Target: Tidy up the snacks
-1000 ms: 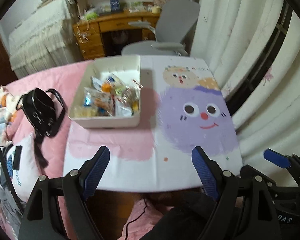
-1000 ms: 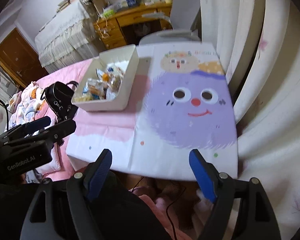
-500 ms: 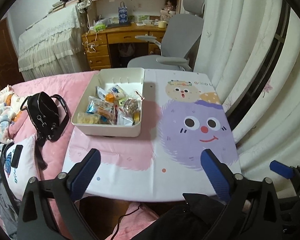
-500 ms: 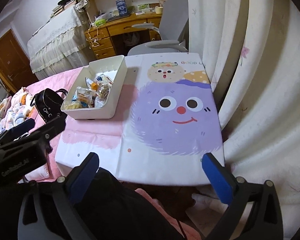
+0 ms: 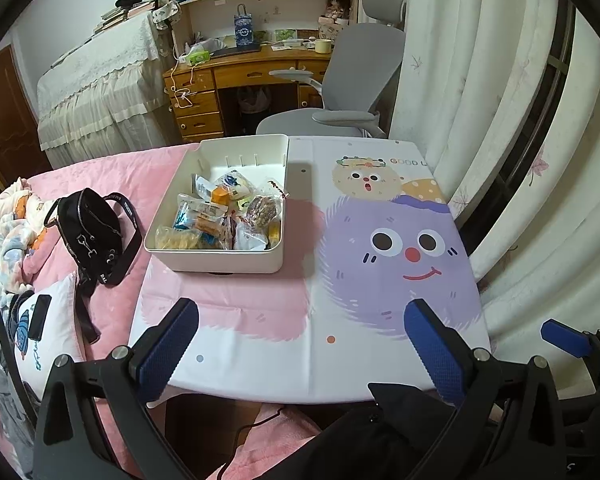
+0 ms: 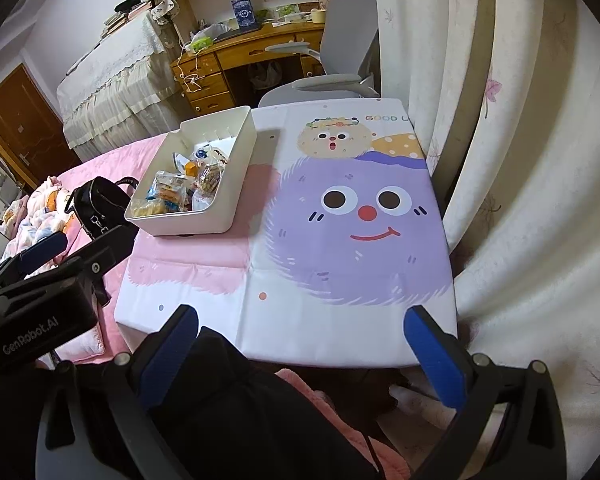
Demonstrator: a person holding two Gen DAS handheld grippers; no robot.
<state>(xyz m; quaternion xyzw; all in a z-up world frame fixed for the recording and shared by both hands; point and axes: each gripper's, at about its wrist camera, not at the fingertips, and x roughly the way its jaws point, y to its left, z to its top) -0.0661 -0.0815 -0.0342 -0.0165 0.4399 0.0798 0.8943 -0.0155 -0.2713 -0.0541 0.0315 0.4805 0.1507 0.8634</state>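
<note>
On the table: bin (image 5: 220, 266) stands at the left side of the cloth (image 5: 380, 280), its near wall facing both grippers.
Bin contents: snacks (image 5: 224, 216) lie heaped in the near half; the far half by the slotted wall shows bare floor. Judgement: packets sit piled where they dropped, so sorting is not yet done or has ended in a single heap.
Snack detail: wrappers overlap; individual types are hard to tell apart at this range, possibly biscuits and a round cake.
Left gripper (image 5: 300, 344): released, jaws spread wide, nothing between them. It hangs off the near table edge, aimed at the bin.
Right gripper (image 6: 300, 348): released, jaws wide, nothing held. It hangs near the table's front edge, facing the purple cartoon print.
Reason for posture: both tools are kept back and low, well apart from the bin, which suits a start or a rest position; wide jaws are ready for a bulky packet.
Cloth area: the right half carries no objects, leaving room to lay packets out.
Off-table: bag (image 5: 88, 232) lies on the pink bed (image 5: 132, 172), just beside the table's left edge, clear of the reach path.
Risk: thin wrappers may slip or crush under a firm pinch.
</note>
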